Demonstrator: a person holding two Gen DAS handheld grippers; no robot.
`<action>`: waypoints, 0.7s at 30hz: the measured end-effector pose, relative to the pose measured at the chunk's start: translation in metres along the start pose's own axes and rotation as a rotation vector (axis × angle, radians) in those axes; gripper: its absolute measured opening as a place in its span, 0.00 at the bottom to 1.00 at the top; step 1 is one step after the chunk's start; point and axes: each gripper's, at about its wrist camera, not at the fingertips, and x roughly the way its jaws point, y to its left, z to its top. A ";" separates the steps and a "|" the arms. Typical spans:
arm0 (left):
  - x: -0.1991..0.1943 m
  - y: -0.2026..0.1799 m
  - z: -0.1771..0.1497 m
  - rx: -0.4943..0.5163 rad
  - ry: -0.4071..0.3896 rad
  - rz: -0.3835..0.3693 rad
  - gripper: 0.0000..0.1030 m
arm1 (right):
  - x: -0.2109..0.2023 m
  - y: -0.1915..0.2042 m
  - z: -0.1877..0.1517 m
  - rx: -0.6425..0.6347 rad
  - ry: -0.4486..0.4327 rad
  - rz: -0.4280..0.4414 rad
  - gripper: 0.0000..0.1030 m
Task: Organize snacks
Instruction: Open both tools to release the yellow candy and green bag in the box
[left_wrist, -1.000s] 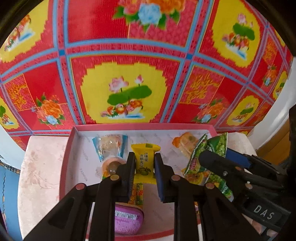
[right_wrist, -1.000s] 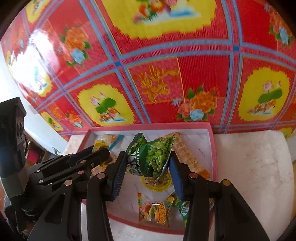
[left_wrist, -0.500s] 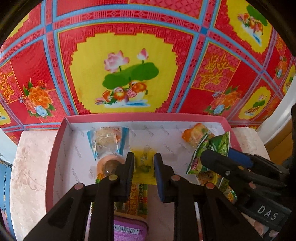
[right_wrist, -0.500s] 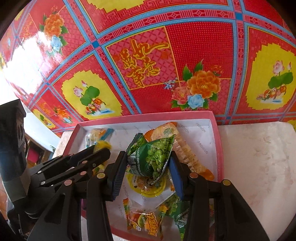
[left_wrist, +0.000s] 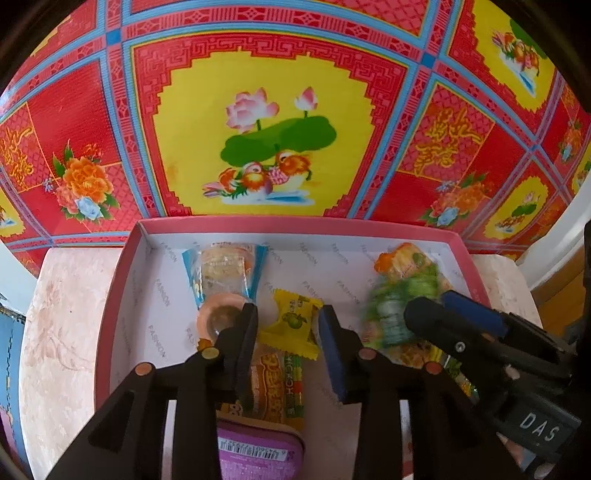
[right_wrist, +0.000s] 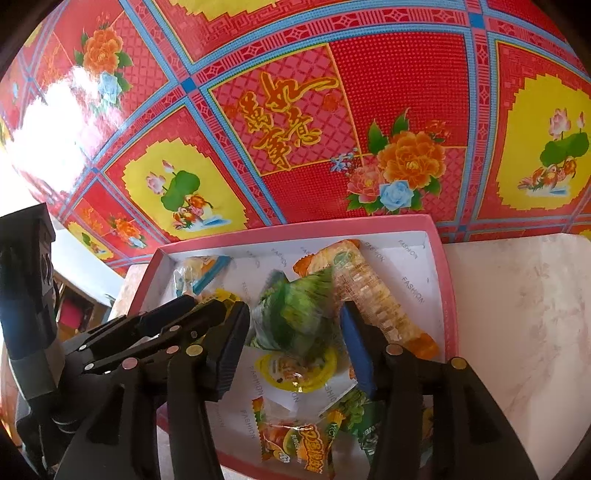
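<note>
A pink-rimmed box (left_wrist: 122, 280) with a white floor holds several snack packs. My left gripper (left_wrist: 288, 325) is open above it; a small yellow candy packet (left_wrist: 293, 323) lies loose between and below its fingers. My right gripper (right_wrist: 295, 325) is open; the green pea bag (right_wrist: 295, 314) is blurred between its fingers, apart from the pads, dropping into the box (right_wrist: 448, 295). That bag also shows blurred in the left wrist view (left_wrist: 395, 310), beside the right gripper.
In the box lie a blue-edged clear pack (left_wrist: 225, 269), an orange cracker sleeve (right_wrist: 373, 299), a round yellow jelly cup (right_wrist: 295, 369), an orange-green snack bag (right_wrist: 295, 446) and a purple pack (left_wrist: 258, 454). The box sits on a pale marbled top (right_wrist: 517, 314) against a red patterned wall (left_wrist: 258, 110).
Both grippers opened. The yellow packet left the left fingers and lies in the box. The green bag slipped from the right fingers and is falling. Both grippers moved lower and nearer the box.
</note>
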 end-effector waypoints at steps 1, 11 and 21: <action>-0.001 0.000 0.000 -0.003 0.002 -0.002 0.35 | -0.001 0.000 0.000 0.002 -0.003 0.001 0.54; -0.019 0.002 -0.007 0.006 -0.005 0.015 0.41 | -0.012 0.001 -0.006 0.015 -0.015 0.005 0.57; -0.047 0.000 -0.019 0.032 -0.013 -0.002 0.47 | -0.035 0.001 -0.018 0.013 -0.032 0.006 0.57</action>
